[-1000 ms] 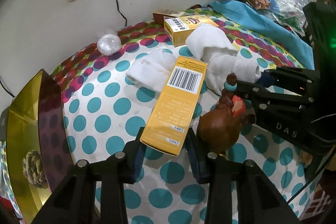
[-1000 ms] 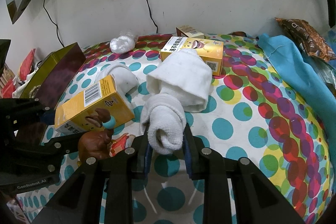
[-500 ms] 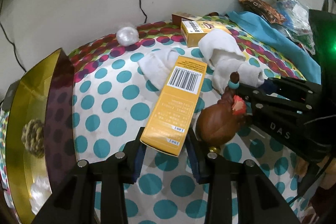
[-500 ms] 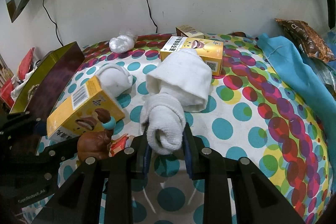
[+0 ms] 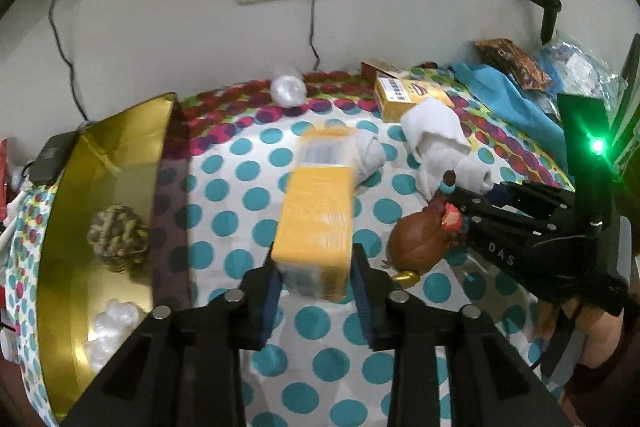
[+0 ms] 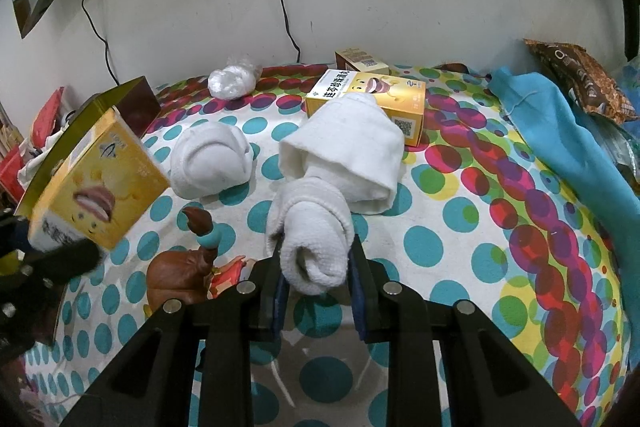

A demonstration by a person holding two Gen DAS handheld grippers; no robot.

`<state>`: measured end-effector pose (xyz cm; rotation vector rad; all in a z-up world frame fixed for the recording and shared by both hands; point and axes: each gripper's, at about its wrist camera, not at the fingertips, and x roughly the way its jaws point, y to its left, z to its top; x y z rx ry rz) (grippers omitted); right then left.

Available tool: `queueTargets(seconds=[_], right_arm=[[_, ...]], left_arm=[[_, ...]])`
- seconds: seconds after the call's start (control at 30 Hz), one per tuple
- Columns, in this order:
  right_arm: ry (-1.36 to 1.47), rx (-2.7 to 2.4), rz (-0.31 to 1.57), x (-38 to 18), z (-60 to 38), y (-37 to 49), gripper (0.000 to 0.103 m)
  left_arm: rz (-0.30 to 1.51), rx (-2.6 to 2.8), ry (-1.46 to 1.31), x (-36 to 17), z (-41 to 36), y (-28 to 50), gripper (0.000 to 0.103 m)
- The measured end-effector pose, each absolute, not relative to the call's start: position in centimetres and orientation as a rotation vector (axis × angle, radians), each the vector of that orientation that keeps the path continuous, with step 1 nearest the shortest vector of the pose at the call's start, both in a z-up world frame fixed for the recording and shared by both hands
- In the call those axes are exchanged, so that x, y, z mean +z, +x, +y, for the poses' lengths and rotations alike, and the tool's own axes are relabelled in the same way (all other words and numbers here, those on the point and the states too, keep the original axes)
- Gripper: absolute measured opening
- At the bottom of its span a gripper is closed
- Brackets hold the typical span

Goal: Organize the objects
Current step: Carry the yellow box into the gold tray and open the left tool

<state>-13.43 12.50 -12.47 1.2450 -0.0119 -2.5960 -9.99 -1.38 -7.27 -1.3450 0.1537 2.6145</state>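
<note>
Gripping the yellow cardboard carton [image 5: 316, 227] by its near end only, your left claw [image 5: 316, 291] is clenched on it after closing tighter in the last half second. Left wrist view: the carton is blurred and appears raised off the dotted cloth surface [image 5: 240, 211], its long body cantilevered past the pads. Risk: it may pivot or slip if you swing fast. Beside it on the right stands the brown rooster figurine [image 5: 420, 243], near enough to be clipped. On the left, the gold-lined open box [image 5: 120, 163] has a raised near wall; the carton's low end could catch that rim. Inside, a woven twine ball [image 5: 118, 243] and white wadding [image 5: 110, 327] leave bare floor mostly between them and toward the far end.

Right wrist view: your right claw [image 6: 318, 287] is clenched on the rolled white towel [image 6: 312, 239], which lies on the cloth touching a second folded white towel [image 6: 344, 155]. Risk: lifting may drag that one, or unroll the held one. The figurine sits just left of this claw, so open room lies to the right, across bare cloth toward the blue fabric [image 6: 560, 131].
</note>
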Motion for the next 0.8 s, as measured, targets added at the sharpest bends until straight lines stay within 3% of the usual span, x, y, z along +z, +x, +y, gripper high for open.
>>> queueTargets(seconds=[0.23,0.8], right_arm=[[1.246,-2.597,-0.009,-12.5,12.2,-13.3,0.024],[1.246,-2.599,-0.007,-12.5,11.8,-13.2,0.024]], left_arm=[[0.178,2.660,-1.295,-6.2,-2.3,-8.2,0.030],[0.045,2.770,-1.179,-2.4,-5.4,-5.7,0.030]])
